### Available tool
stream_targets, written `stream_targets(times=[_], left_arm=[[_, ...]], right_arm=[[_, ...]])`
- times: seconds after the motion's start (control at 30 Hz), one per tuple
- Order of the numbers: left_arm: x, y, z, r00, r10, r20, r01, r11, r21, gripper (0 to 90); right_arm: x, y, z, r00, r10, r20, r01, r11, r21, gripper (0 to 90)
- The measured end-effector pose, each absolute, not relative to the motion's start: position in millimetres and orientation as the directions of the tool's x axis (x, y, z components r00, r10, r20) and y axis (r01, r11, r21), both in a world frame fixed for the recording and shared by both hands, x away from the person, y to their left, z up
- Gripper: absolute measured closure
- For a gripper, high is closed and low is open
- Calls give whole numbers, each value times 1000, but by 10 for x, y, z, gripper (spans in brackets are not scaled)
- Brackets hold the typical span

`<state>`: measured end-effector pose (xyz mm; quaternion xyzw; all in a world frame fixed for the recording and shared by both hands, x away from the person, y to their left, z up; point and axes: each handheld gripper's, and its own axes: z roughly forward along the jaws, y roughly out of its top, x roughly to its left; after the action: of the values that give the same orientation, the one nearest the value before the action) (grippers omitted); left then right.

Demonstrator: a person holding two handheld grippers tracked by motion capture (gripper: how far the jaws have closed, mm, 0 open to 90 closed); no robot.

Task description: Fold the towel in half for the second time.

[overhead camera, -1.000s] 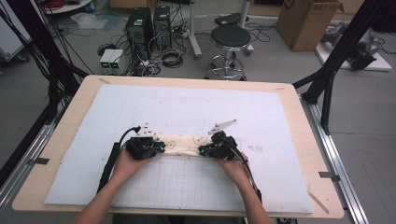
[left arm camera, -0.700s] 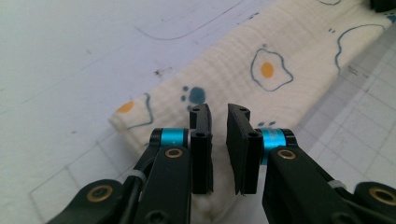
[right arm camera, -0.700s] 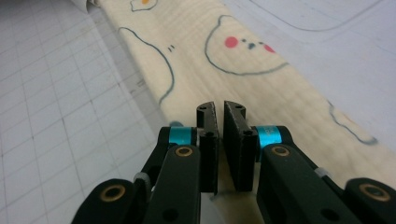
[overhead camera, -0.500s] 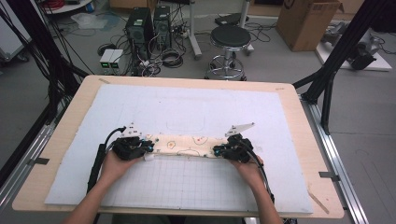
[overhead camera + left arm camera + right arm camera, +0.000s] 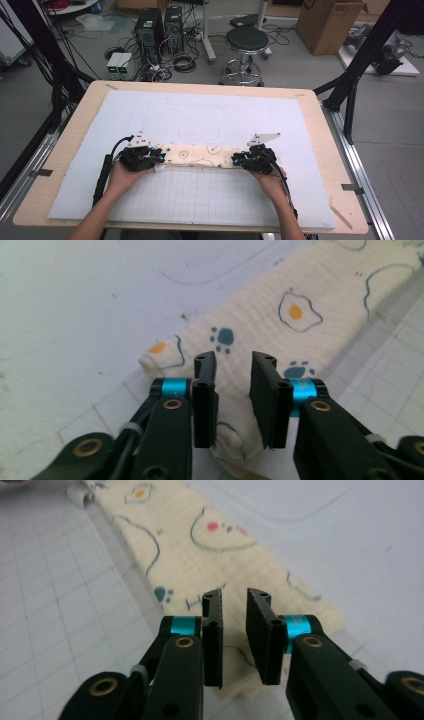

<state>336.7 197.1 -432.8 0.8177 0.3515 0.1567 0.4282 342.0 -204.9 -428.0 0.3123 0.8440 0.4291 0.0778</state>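
A long folded cream cloth (image 5: pixel 200 155) printed with fried eggs and paw marks lies flat on the pale mat (image 5: pixel 210 115), stretched left to right. My left gripper (image 5: pixel 159 159) sits at its left end and my right gripper (image 5: pixel 236 161) at its right end. In the left gripper view the jaws (image 5: pixel 234 362) stand apart over the cloth's (image 5: pixel 300 310) end, having just been opening; the fabric lies slack under the gap. In the right gripper view the jaws (image 5: pixel 234 597) have likewise just been opening, with the cloth (image 5: pixel 200 535) lying loose below them.
The mat covers most of a wooden table (image 5: pixel 320 120); its near half carries a printed grid (image 5: pixel 200 195). Beyond the far edge stand a stool (image 5: pixel 246 42), computer towers (image 5: pixel 160 30) with cables, and a cardboard box (image 5: pixel 330 22). Black frame posts (image 5: pixel 350 85) flank the table.
Both hands have moved outward, away from each other, drawing the cloth out into a longer strip. Both pairs of jaws have parted and let go of the cloth's ends.
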Motion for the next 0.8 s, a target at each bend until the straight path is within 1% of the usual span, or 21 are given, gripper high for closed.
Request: stream_targets(times=[0.1, 0.27, 0.4, 0.8], left_arm=[[3416, 2005, -4338, 680, 731, -53, 455, -365, 813, 638], [3457, 2005, -4388, 680, 730, -62, 472, -371, 800, 634], [3468, 2022, -4398, 679, 730, -76, 481, -364, 797, 631], [3477, 2029, -4415, 685, 724, -79, 484, -371, 793, 626]], right_arm=[[3472, -2016, -4241, -788, 599, 139, 464, 431, 774, 710], [3563, -1960, -4305, -786, 604, 128, 473, 455, 754, 664], [3580, -1967, -4359, -783, 607, 140, 496, 471, 729, 624], [3538, -2007, -4380, -799, 598, 66, 446, 515, 732, 586]])
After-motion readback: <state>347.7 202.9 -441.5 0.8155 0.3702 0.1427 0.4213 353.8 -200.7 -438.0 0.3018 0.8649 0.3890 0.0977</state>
